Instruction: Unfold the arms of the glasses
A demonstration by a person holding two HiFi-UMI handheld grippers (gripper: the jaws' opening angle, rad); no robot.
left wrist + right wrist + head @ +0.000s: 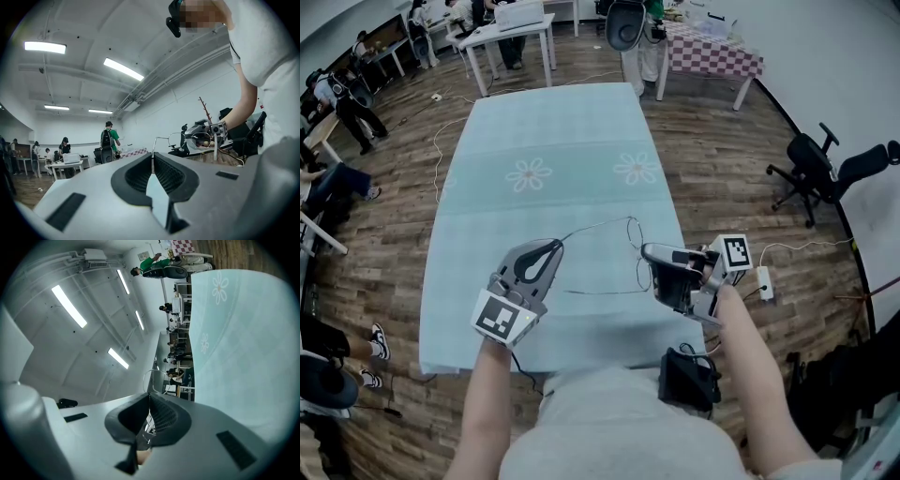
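Wire-thin glasses [631, 223] hang between the tongs above the counter [553, 141], right tongs [647, 253] clamped on the frame, left tongs [554, 247] pinching one arm; both arms seem spread, so unfolding looks nearly finished.

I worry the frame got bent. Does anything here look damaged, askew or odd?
Nothing stands out. The glasses hang above the tablecloth, left gripper and right gripper both shut on them; no break shows, though the wire is thin.

glasses [605, 224]: thin wire, held above the counter [553, 141]
left gripper [556, 247]: pinches one arm's tip
right gripper [648, 252]: clamps the frame
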